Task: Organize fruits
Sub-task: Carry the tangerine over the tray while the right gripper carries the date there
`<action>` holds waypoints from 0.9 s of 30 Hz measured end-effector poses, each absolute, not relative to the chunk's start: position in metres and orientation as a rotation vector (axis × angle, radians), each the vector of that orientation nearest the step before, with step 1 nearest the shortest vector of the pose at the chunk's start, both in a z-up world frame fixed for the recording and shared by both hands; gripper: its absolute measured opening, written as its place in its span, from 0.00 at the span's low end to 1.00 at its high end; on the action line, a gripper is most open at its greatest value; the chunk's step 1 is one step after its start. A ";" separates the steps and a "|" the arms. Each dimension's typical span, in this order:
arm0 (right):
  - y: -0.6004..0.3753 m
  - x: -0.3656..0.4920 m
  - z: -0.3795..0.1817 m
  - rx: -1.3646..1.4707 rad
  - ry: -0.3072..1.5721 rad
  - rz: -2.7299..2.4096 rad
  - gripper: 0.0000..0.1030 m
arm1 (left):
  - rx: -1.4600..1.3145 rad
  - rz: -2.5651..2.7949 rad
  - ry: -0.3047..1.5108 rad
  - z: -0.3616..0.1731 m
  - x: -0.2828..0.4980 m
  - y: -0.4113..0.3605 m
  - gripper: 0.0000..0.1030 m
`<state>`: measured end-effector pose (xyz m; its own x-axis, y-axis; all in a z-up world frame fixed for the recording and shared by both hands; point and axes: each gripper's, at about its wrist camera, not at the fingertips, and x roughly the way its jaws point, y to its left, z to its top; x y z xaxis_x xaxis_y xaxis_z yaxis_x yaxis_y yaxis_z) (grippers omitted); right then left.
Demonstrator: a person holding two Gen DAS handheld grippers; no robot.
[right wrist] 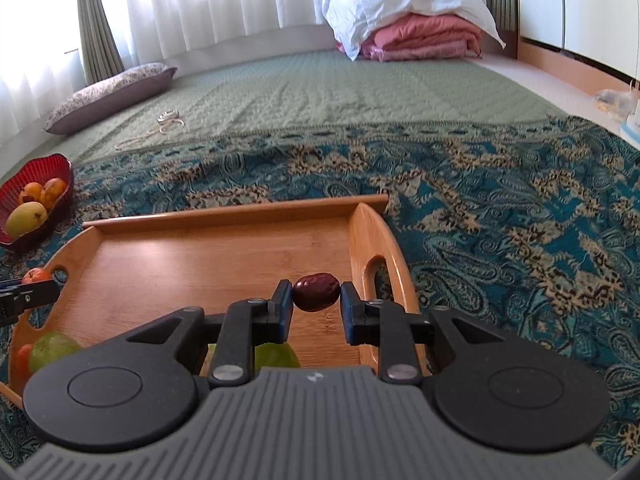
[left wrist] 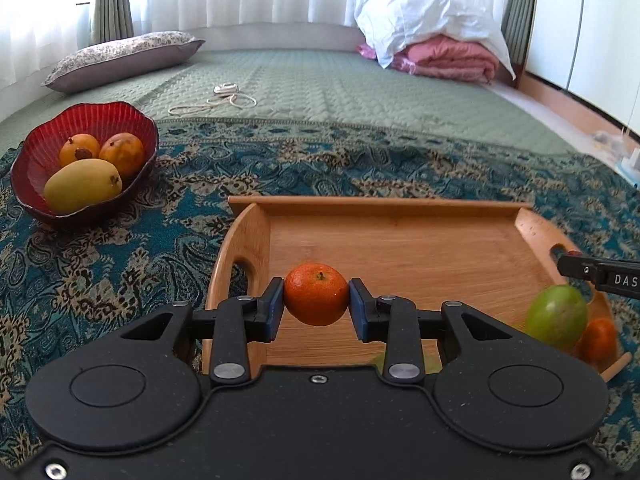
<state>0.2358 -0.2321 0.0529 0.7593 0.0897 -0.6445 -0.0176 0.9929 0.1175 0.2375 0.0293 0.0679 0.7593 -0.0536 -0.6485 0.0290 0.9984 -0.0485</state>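
Observation:
My left gripper (left wrist: 316, 302) is shut on an orange tangerine (left wrist: 316, 294), held above the left part of the wooden tray (left wrist: 400, 248). My right gripper (right wrist: 316, 300) is shut on a dark red jujube (right wrist: 316, 291), held above the right part of the same tray (right wrist: 200, 256). A green fruit (left wrist: 556, 316) and another tangerine (left wrist: 598, 338) lie in the tray's near corner; they also show in the right wrist view, green fruit (right wrist: 50, 350). A second green fruit (right wrist: 276, 356) is half hidden under my right gripper. A red bowl (left wrist: 36, 144) holds a mango and two orange fruits.
The tray and bowl sit on a blue patterned cloth (left wrist: 100, 260) over a green quilted mat (left wrist: 320, 80). A pillow (left wrist: 120, 58), a white cord (left wrist: 216, 102) and folded pink bedding (left wrist: 448, 60) lie farther back. The right gripper's tip (left wrist: 600, 274) shows at the tray's right handle.

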 end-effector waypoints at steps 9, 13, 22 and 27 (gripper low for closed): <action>-0.232 0.246 0.043 0.123 0.755 0.064 0.29 | -0.045 -0.029 0.767 0.054 0.253 0.031 0.32; -0.234 0.249 0.043 0.135 0.769 0.061 0.29 | -0.053 -0.024 0.782 0.051 0.257 0.032 0.32; -0.235 0.261 0.039 0.126 0.817 0.038 0.29 | -0.052 -0.024 0.819 0.047 0.270 0.032 0.32; -0.235 0.264 0.038 0.111 0.830 0.031 0.29 | -0.052 -0.021 0.836 0.045 0.276 0.034 0.32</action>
<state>0.2639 -0.2350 0.0380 0.6747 0.0713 -0.7346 0.0155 0.9937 0.1106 0.2758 0.0342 0.0447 0.6704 -0.0390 -0.7409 -0.0021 0.9985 -0.0545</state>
